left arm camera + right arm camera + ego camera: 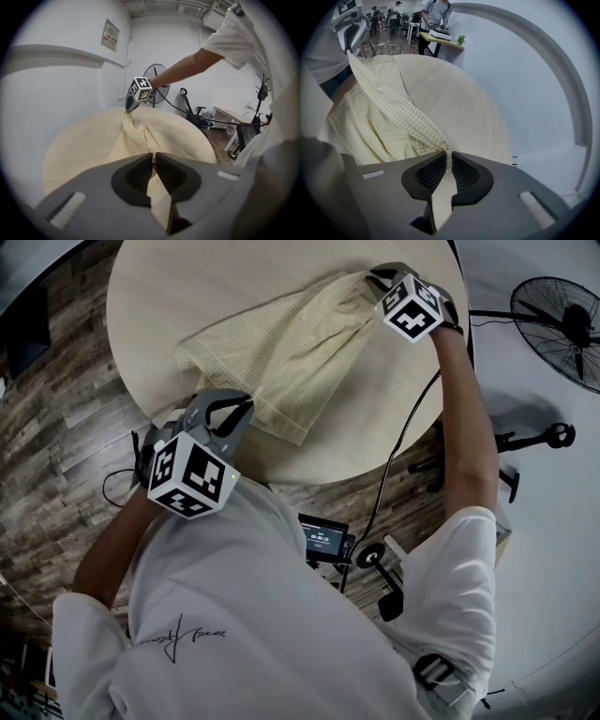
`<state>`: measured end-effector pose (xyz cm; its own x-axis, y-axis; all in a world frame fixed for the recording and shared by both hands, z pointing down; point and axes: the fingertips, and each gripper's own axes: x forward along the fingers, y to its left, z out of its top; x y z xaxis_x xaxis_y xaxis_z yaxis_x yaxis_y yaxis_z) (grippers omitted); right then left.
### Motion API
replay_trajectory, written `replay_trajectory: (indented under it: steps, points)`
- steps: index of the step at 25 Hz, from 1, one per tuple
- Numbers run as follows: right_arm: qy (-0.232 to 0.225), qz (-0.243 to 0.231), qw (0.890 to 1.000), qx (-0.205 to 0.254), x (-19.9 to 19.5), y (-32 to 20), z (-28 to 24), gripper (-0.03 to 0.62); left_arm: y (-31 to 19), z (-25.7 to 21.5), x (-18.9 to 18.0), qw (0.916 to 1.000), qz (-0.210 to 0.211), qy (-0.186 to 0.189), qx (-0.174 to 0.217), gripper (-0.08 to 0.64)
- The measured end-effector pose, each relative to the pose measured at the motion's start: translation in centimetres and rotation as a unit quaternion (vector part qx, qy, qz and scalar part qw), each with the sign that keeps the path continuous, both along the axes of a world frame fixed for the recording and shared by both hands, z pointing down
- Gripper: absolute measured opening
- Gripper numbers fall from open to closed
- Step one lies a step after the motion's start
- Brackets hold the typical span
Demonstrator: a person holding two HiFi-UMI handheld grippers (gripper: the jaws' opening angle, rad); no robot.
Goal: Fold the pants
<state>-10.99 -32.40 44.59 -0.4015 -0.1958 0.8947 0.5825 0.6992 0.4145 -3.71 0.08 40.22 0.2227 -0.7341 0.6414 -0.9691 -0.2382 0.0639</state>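
The pale yellow checked cloth pants (272, 357) lie on the round wooden desk (169, 296), upper centre. The left gripper (228, 415) and right gripper (379, 281) each pinch one edge in their jaws. The fold seems mid-way; next, one edge probably goes over the other.

The pale yellow checked cloth pants (281, 362) lie on the round light wooden table (169, 296), stretched from its near edge towards its far right rim. The grey left gripper (228, 412) grips their near end, and the grey right gripper (377, 277) grips their far end (the two well apart). A black standing fan (561, 320) stands right of the table
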Motion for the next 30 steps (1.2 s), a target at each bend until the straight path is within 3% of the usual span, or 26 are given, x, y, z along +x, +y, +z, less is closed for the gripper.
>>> replay_trajectory:
  steps: [13,30]
  points:
    - [0.007,-0.006,1.000,0.002,1.0,-0.3,2.2,0.034,-0.6,4.3,6.3,0.9956,0.087,0.017,-0.032,0.083]
    - [0.004,0.003,1.000,-0.001,2.4,-0.8,2.6,0.035,-3.0,5.1,12.1,0.9859,0.152,0.058,-0.038,0.083]
